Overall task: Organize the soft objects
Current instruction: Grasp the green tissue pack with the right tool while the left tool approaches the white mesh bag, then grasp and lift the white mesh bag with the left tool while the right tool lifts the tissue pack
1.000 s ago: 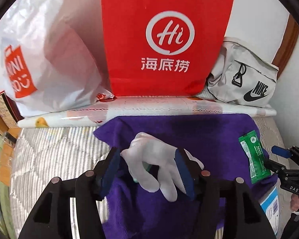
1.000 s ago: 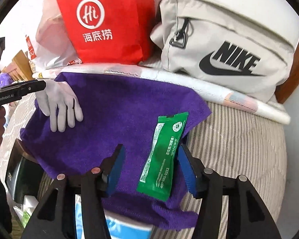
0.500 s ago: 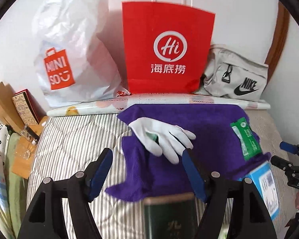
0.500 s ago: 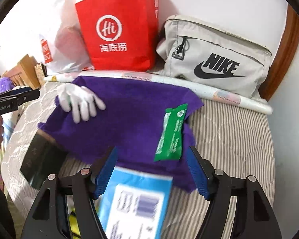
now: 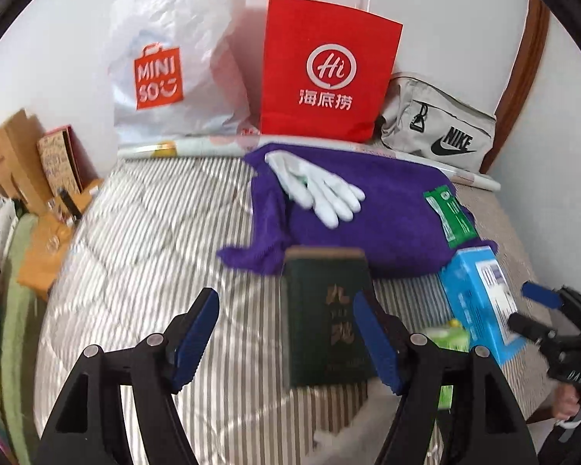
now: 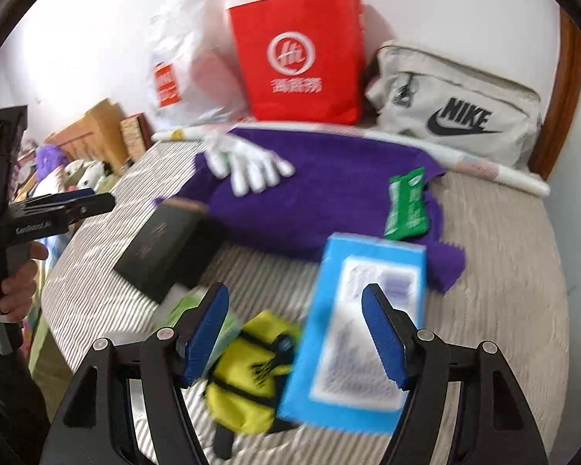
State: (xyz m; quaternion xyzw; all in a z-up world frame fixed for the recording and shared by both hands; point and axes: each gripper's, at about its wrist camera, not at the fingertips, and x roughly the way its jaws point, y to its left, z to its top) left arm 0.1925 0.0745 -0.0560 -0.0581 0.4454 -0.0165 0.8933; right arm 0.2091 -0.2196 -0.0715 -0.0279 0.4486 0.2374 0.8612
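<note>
Judging by how things lie, a pause between picks is in hand: the left gripper (image 5: 284, 333) and right gripper (image 6: 294, 329) are both held spread and empty above the bed (image 5: 143, 232). The glove (image 5: 321, 190) and green packet (image 5: 449, 213) are seen lying on the purple towel (image 5: 387, 224), near the bags. Next, one soft item must be chosen and straddled before closing.
</note>
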